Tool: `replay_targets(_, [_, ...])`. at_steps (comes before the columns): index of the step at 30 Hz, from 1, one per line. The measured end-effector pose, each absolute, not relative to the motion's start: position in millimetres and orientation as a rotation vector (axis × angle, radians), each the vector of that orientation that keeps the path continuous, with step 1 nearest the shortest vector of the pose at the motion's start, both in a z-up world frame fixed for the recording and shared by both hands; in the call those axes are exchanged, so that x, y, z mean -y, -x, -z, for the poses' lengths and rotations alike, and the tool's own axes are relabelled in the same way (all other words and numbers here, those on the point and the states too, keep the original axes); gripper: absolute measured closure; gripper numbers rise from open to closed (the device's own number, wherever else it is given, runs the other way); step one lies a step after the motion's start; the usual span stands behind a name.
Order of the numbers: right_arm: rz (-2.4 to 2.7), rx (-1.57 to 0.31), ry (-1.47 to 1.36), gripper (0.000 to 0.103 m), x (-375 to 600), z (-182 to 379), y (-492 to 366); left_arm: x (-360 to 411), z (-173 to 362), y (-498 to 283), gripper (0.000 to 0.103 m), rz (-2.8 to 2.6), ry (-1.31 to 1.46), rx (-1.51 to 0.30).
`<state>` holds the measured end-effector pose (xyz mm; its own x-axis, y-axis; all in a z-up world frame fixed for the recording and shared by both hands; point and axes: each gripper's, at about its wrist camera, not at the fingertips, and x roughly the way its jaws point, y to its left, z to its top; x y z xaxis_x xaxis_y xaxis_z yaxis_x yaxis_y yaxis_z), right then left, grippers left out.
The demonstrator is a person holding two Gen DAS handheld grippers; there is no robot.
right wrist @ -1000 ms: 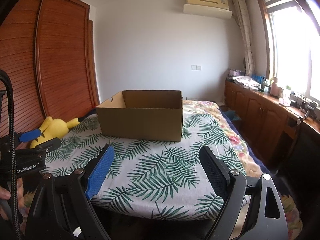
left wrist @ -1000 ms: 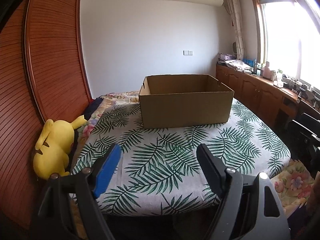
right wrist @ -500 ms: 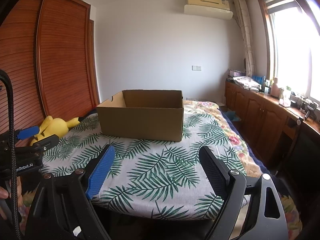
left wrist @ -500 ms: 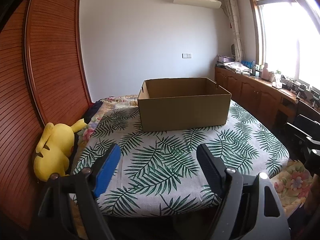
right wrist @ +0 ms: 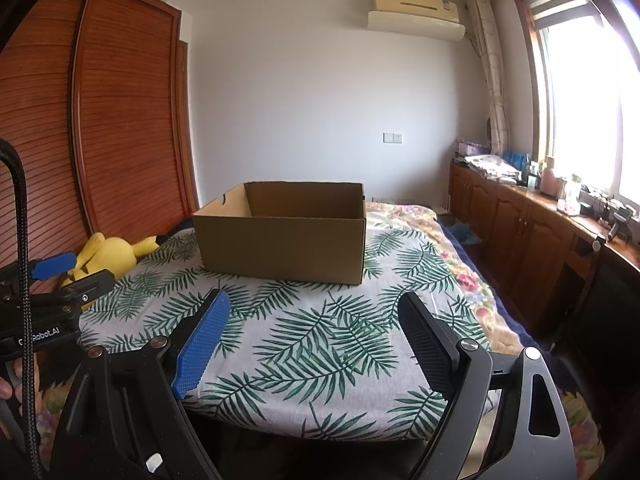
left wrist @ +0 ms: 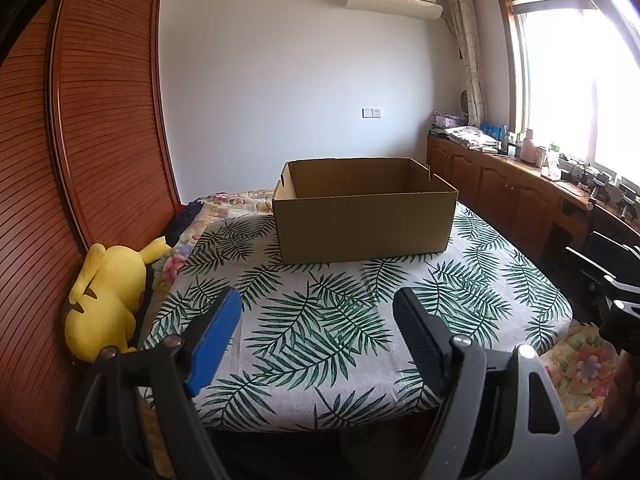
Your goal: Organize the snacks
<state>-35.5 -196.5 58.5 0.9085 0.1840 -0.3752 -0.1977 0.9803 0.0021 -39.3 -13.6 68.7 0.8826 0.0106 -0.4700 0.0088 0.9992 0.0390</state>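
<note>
since a second ago the left wrist view has tilted a little, so the cardboard box [left wrist: 366,216] sits lower in the picture than it did, while the right wrist view is almost unchanged. nothing on the bed has shifted.

the left tool [left wrist: 316,316] hangs over the near edge of the palm-leaf bedspread [left wrist: 328,320] with its jaws spread wide and nothing between them; 1 pad is blue, the other black. the right tool [right wrist: 312,316] is likewise wide open and empty above the same cloth. in the right wrist view the left tool shows again at the left edge, with a hand [right wrist: 8,384] partly visible under it.

the box stands open-topped on the far part of the bed, well apart from both tools, and what can be seen of its inside is bare. no snacks can be made out in either view. a yellow plush toy [left wrist: 106,304] lies beside the bed against the wooden wardrobe [left wrist: 108,128].
</note>
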Motion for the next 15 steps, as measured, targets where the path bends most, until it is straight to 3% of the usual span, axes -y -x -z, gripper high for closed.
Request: replay_targets(15, [-0.198,-0.383,0.035,0.015,196.1,-59.6,35.2,12.9,-69.9,41.1,0.024,-0.001,-0.036,-0.489])
